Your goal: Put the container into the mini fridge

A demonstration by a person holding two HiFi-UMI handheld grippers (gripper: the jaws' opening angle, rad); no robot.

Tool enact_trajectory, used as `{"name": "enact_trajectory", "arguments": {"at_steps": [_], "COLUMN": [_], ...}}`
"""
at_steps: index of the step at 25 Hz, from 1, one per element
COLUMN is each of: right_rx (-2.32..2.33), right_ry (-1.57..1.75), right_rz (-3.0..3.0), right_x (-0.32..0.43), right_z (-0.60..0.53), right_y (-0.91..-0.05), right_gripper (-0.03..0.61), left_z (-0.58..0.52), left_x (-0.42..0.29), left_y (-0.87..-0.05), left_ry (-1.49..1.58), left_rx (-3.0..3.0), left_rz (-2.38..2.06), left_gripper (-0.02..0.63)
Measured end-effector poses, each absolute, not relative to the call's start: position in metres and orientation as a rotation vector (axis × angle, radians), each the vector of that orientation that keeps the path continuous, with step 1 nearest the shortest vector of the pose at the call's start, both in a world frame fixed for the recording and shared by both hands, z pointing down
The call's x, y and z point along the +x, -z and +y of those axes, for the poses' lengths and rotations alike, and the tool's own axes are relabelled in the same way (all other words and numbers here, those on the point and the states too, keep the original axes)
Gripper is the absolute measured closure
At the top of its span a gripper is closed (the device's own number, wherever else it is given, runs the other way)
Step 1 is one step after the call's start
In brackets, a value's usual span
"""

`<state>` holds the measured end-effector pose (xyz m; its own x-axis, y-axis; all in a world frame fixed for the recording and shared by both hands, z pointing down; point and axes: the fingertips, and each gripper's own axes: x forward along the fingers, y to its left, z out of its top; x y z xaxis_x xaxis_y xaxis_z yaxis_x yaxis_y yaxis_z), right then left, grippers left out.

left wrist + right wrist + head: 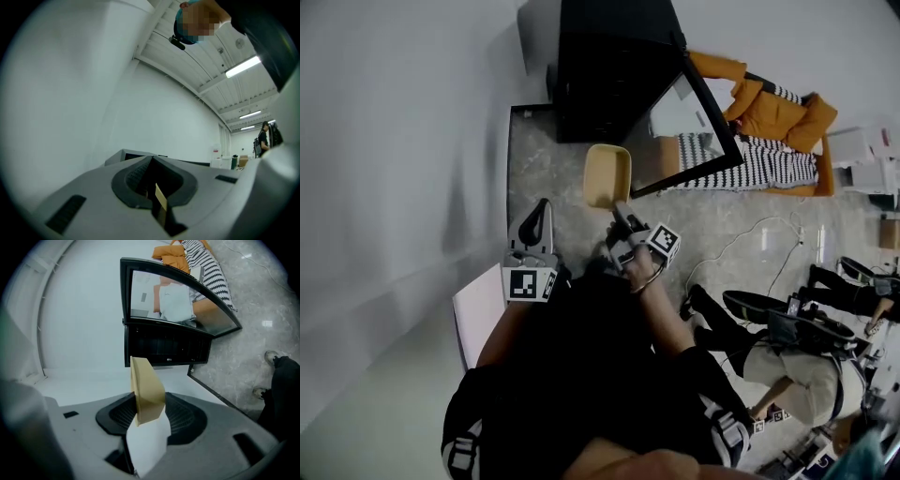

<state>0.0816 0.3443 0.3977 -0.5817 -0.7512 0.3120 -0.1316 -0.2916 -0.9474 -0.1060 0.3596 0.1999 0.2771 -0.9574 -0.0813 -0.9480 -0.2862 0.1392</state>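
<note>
The right gripper (147,414) is pinching the container (146,387) just before the open mini fridge (165,347). Next it likely needs pushing inside. The left gripper (152,187) is idling, jaws pressed together.

Quick count — 1 container (607,175), 1 mini fridge (609,66) w/ 1 door (698,108). Left gripper (540,214) plus right gripper (620,211) — that's 2. And 1 orange sofa (769,114) in the bkgd.
</note>
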Motion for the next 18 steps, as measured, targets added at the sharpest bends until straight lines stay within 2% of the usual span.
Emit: {"name": "enact_trajectory", "arguments": {"at_steps": [9,18], "right_rx": [-1.102,-1.053], "right_ry": [1.937,1.961], "right_rz": [1.542,1.574], "right_x": [0.065,0.076], "right_z": [0.307,0.21], "right_y": [-0.408,-0.421], "right_gripper": [0.4,0.4], "left_z": [0.32,0.237], "left_x": [-0.116,-0.095], "left_y": [-0.206,-0.212], "left_ry": [0.287,0.249], "left_rx": [2.453,2.455], "left_rz": [-1.819,-1.878], "left_gripper": [0.609,0.609]}}
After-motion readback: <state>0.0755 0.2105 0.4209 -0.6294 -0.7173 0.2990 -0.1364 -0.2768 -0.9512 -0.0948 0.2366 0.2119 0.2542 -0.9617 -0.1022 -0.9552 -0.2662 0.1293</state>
